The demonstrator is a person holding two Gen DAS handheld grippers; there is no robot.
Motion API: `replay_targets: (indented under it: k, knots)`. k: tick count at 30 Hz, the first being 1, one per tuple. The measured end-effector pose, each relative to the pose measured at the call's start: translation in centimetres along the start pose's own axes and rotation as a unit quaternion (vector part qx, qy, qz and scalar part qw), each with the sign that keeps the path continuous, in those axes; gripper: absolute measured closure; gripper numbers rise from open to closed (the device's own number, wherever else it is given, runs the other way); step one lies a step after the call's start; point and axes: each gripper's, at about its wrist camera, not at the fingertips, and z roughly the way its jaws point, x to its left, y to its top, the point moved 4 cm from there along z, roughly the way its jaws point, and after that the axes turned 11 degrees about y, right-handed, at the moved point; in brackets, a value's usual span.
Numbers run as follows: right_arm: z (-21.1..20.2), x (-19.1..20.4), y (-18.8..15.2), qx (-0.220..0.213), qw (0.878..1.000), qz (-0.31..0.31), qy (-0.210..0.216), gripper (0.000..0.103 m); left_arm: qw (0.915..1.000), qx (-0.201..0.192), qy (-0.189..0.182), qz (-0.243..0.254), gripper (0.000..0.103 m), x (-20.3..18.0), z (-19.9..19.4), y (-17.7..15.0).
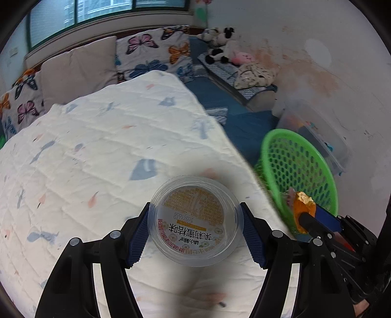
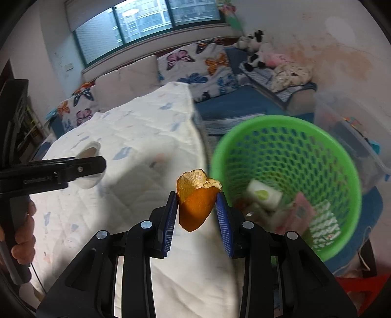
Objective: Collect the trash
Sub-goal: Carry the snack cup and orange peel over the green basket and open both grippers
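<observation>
Green basket [image 2: 288, 137] beside bed edge [image 2: 195, 137] — right gripper [image 2: 196, 205] clamps orange peel [image 2: 195, 208]; left gripper [image 1: 195, 227] grips clear cup [image 1: 195, 220].

My left gripper [image 1: 195, 228] has its 2 blue pads pressed against opposite sides of a clear plastic cup [image 1: 194, 220] whose round lid, printed in yellow with Chinese text, faces the lens. Below it spreads a white quilt [image 1: 102, 156] with blue and pink patterns. To my right, my right gripper [image 1: 315, 217] pinches an orange peel [image 1: 303, 203] against the rim of the green mesh basket [image 1: 295, 161]. Behind the basket stands a clear storage bin [image 1: 325, 139]. Butterfly-print pillows [image 1: 154, 53] and plush toys [image 1: 220, 44] lie further back, under the window [image 1: 102, 12].
</observation>
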Motion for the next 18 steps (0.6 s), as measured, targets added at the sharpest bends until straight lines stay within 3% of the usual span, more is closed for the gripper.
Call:
replay_targets:
  k: [14, 18]
  knots:
    - [-3.0, -8.6, -0.5, -0.007, 0.996, 0.050, -0.071, 0.067, 0.9973, -0.002, -0.042, 0.061, 0.036, -9.1, 0.0, 1.6]
    - [-3.2, -10.4, -0.9, -0.007, 0.995, 0.068, -0.078, 0.058, 0.9962, -0.002, -0.049, 0.072, 0.036, -11.0, 0.1, 2.1]
